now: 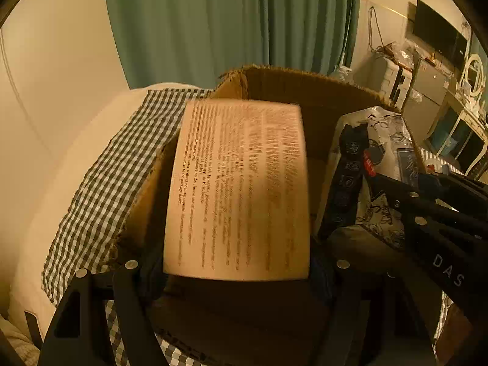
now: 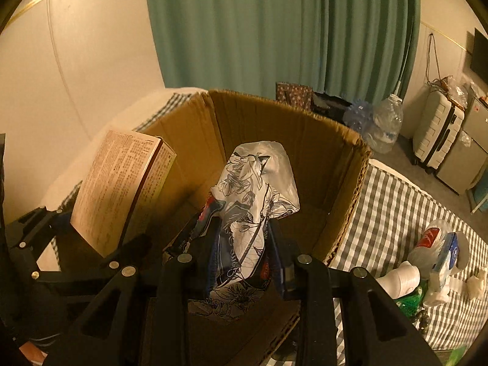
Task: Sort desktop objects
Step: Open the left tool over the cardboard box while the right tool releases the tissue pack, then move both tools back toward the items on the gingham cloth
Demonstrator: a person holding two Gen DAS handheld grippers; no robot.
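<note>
While both items are held over the open cardboard box (image 2: 305, 140), neither is yet released. The printed carton (image 1: 238, 189) is clamped wide in the left tongs (image 1: 238, 267); the floral packet (image 2: 253, 201) is pinched in the right tongs (image 2: 244, 253), spread narrowly. At four o'clock in the right view, a bottle (image 2: 399, 277) and other clutter remain unsorted on the checked cloth (image 2: 396, 213).
</note>
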